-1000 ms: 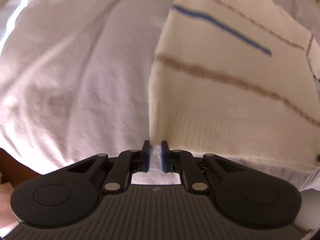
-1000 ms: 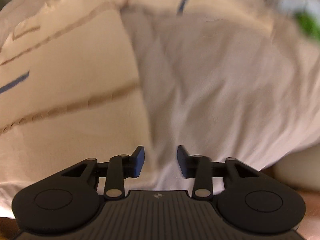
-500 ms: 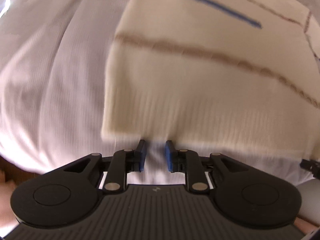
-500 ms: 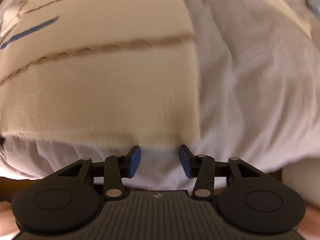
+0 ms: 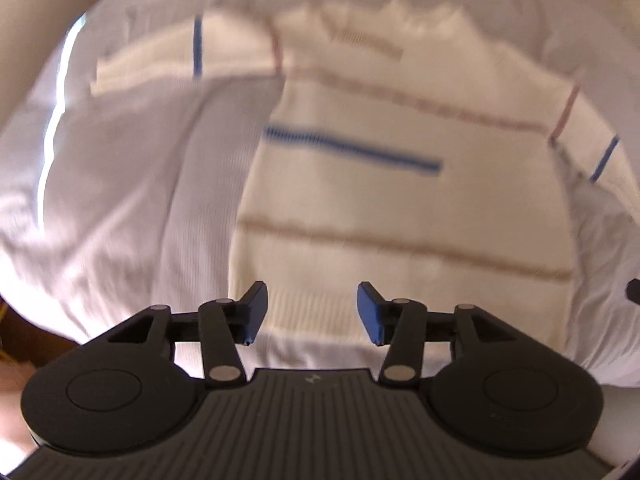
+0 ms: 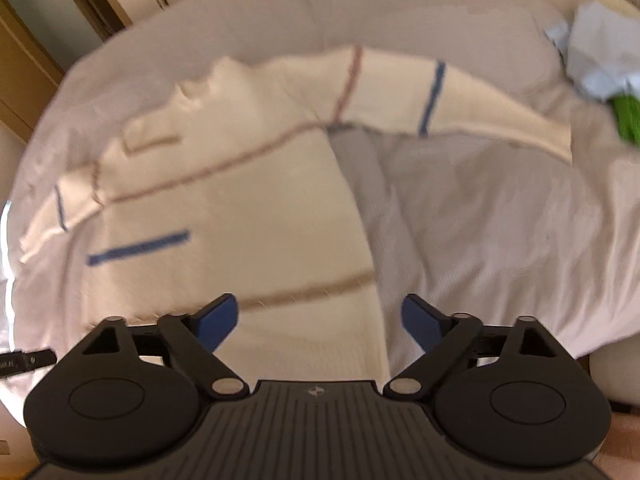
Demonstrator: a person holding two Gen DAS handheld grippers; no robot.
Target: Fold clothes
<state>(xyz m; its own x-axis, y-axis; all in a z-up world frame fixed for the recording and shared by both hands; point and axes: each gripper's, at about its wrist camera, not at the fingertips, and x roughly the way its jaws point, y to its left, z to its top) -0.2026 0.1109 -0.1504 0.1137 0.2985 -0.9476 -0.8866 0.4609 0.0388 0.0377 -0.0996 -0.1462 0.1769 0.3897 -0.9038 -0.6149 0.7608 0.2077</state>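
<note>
Sweater [image 6: 240, 208] flat on bed [image 6: 500, 220] — sleeves spread sideways.

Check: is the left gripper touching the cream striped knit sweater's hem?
Cannot tell. In the left wrist view the left gripper is open over the cream striped knit sweater, but blur hides any gap.

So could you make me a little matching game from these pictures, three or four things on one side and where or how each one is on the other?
Things:
1. cream sweater
2. left gripper
3. green item
4. long sleeve

Places or states:
A. at the far right edge of the bed
B. open, holding nothing, above the hem
C. spread flat on the white sheet
D. stretched out sideways, crossed by a blue stripe

Pairs: 1-C, 2-B, 3-A, 4-D
</note>
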